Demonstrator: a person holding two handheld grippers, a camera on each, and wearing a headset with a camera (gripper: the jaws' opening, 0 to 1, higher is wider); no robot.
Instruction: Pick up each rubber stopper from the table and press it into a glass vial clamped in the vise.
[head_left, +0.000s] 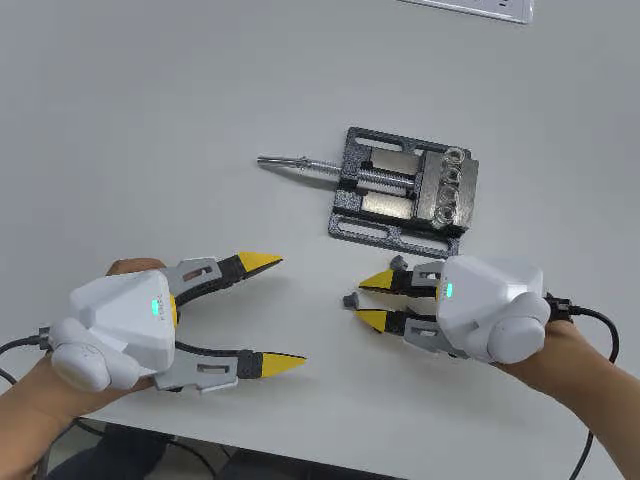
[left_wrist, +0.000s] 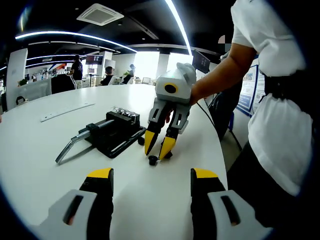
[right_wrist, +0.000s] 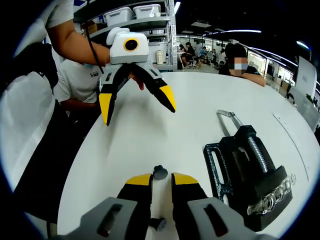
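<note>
Table (head_left: 150, 120), stopper (head_left: 349, 300) just off right fingers (head_left: 376, 280)

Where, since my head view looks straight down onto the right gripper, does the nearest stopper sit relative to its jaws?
Observer: In the right gripper view, a stopper lies on the table right at the right gripper's tips, in line with the narrow gap.
Operator: How high are the tips?
Observer: The left gripper view shows them pointing steeply down, close above the table.
Operator: Do the vials stick up?
Observer: From the side, the vials stand proud of the vise.
</note>
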